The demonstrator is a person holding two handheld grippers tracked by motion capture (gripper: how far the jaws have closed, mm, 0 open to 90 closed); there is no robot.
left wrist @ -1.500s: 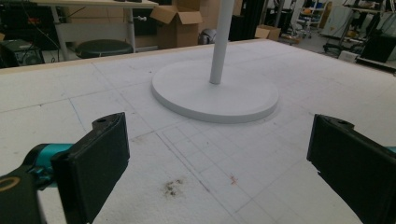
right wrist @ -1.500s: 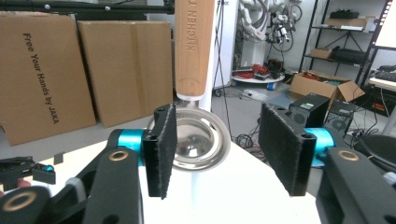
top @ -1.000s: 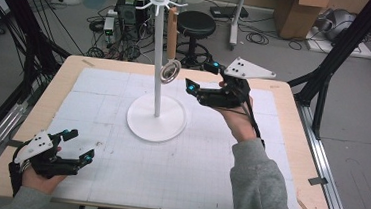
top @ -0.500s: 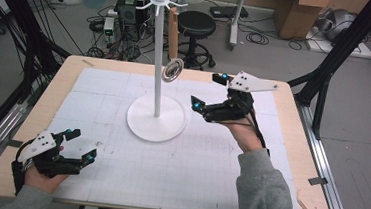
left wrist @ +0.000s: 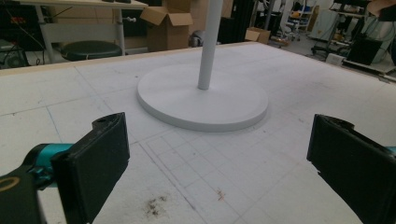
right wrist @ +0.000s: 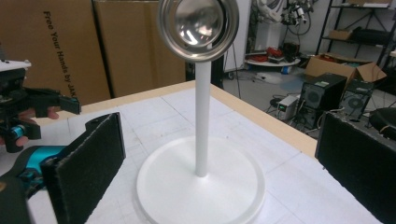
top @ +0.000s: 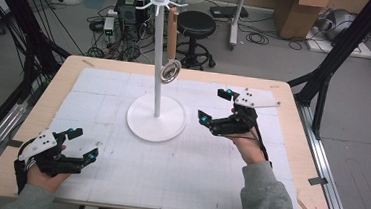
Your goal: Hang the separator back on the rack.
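A white stand [top: 160,57] rises from its round base [top: 142,123] at the table's middle. From a hook at its top hangs a small ladle with a wooden handle [top: 171,30] and a round metal bowl [top: 170,72]; the bowl [right wrist: 198,28] also shows in front of the pole [right wrist: 202,116]. My right gripper [top: 213,105] hovers right of the base, below the ladle and apart from it. Its jaws have just been opening and stand open, nothing between them [right wrist: 219,154]. My left gripper [top: 84,143] rests open near the front left corner, facing the base [left wrist: 201,100].
The white gridded mat [top: 118,169] covers most of the wooden table [top: 289,158]. In the right gripper view my left gripper [right wrist: 28,112] shows far off at the left. A black stool [top: 195,25], cardboard boxes [top: 296,13] and cables lie beyond the far edge.
My right gripper has drawn back from the ladle's bowl, sunk toward the table and spread its jaws wider. The ladle hangs free and has swung. The left hand has stayed put.
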